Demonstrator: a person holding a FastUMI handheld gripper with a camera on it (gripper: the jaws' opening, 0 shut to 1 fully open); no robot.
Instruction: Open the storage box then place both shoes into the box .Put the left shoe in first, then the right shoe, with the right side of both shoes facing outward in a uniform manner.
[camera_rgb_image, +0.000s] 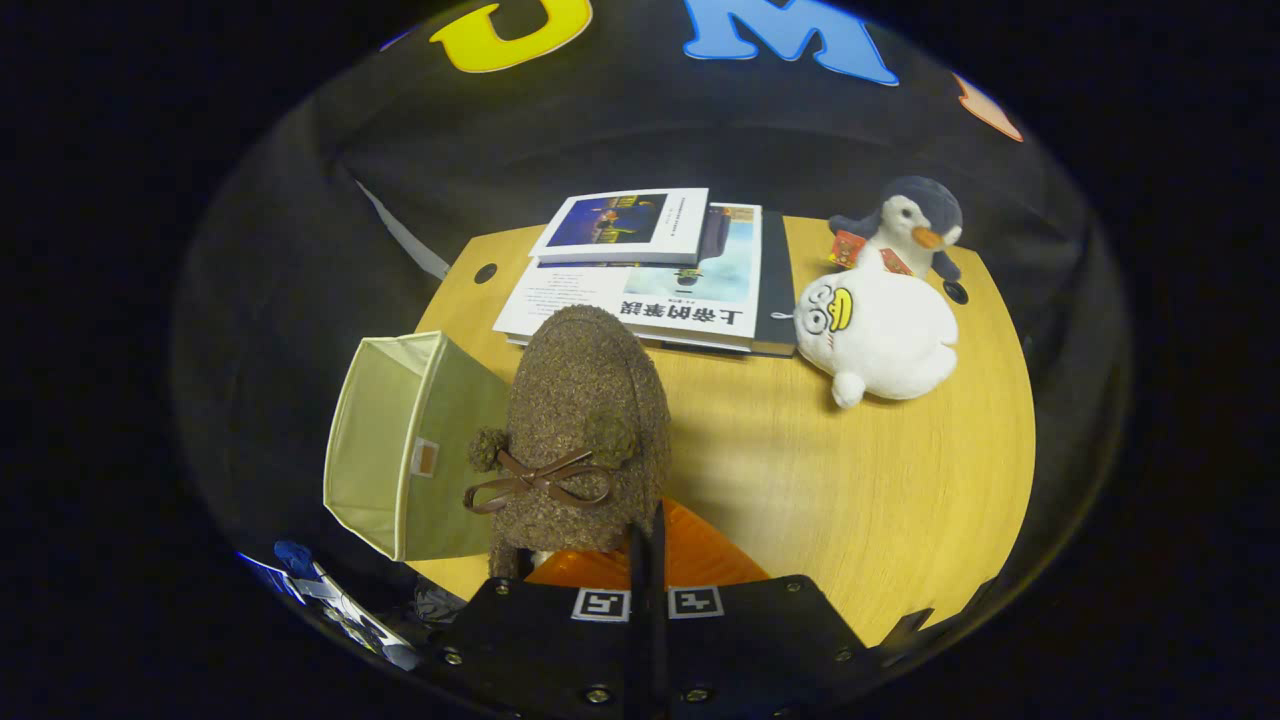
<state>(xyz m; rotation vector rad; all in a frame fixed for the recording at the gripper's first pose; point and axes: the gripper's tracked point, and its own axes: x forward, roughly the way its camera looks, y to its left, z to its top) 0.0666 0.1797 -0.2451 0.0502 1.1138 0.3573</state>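
Observation:
A brown fuzzy shoe (585, 420) with a brown bow and two pompoms hangs just ahead of my fingers, toe pointing away toward the books. My gripper (646, 545) is shut on the shoe's rear edge, the two fingers nearly together. An orange part (700, 555) shows beneath the shoe right at the fingers; I cannot tell whether it is the shoe's lining or sole. The pale green fabric storage box (400, 450) stands directly left of the shoe at the table's left edge, with a small tab on its near wall. The shoe hides part of the box's right side.
A stack of books (650, 270) lies beyond the shoe at the back of the round wooden table (880, 480). A white duck plush (880, 335) and a penguin plush (915, 225) sit to the right of the books.

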